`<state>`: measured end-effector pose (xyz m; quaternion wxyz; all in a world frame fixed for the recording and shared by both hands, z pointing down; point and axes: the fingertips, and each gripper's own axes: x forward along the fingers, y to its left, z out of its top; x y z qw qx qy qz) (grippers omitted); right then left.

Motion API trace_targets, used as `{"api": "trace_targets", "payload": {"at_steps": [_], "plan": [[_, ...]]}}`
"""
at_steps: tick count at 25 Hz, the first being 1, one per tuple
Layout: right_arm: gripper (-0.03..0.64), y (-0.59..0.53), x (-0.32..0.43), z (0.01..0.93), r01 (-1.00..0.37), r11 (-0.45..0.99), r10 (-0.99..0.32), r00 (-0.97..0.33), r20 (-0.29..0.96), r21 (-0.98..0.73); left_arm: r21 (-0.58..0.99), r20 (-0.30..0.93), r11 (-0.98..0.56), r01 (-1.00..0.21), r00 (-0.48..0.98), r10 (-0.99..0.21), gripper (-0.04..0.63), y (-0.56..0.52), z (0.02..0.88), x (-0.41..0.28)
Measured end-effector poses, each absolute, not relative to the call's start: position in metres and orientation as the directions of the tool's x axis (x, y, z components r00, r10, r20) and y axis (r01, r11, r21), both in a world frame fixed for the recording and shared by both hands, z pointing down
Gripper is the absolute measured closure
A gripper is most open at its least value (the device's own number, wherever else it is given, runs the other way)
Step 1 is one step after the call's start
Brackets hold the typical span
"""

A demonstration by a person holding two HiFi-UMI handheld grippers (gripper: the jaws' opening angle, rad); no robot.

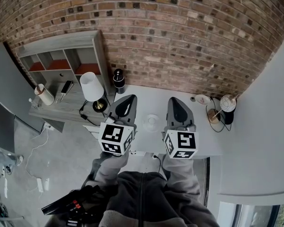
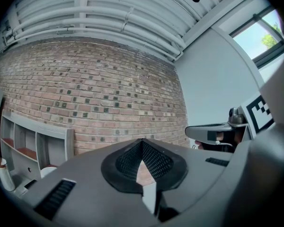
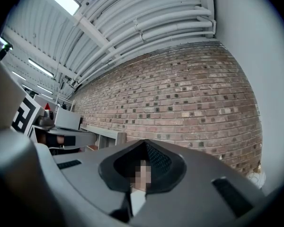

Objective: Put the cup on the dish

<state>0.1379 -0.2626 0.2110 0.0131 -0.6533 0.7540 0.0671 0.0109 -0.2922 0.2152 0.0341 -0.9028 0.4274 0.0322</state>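
A pale round dish [image 1: 151, 122] lies on the white table [image 1: 203, 141], between my two grippers. A small white cup [image 1: 202, 99] stands at the table's back right, beyond the right gripper. My left gripper [image 1: 127, 98] [image 2: 142, 144] is held level over the table's left part, jaws shut with nothing in them. My right gripper [image 1: 174, 100] [image 3: 145, 146] is beside it to the right of the dish, its jaws closed together and empty. Both gripper views look over the table at the brick wall; neither shows the dish or the cup.
A white-shaded lamp [image 1: 93, 88] and a dark bottle [image 1: 119, 80] stand at the table's back left. A round lamp with a cable [image 1: 226, 106] is at the back right. A grey shelf unit [image 1: 61, 65] stands to the left, with a brick wall [image 1: 180, 37] behind.
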Motion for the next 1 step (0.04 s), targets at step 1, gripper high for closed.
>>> {"api": "trace_targets", "payload": {"at_steps": [1], "plan": [[0.617,-0.2635,0.1376,0.2099,-0.987,0.136,-0.983,-0.145,-0.109,0.085,-0.036,-0.091,-0.636,-0.771,0.636,-0.766,0.591,-0.2929,0.2137,0.0113]]}}
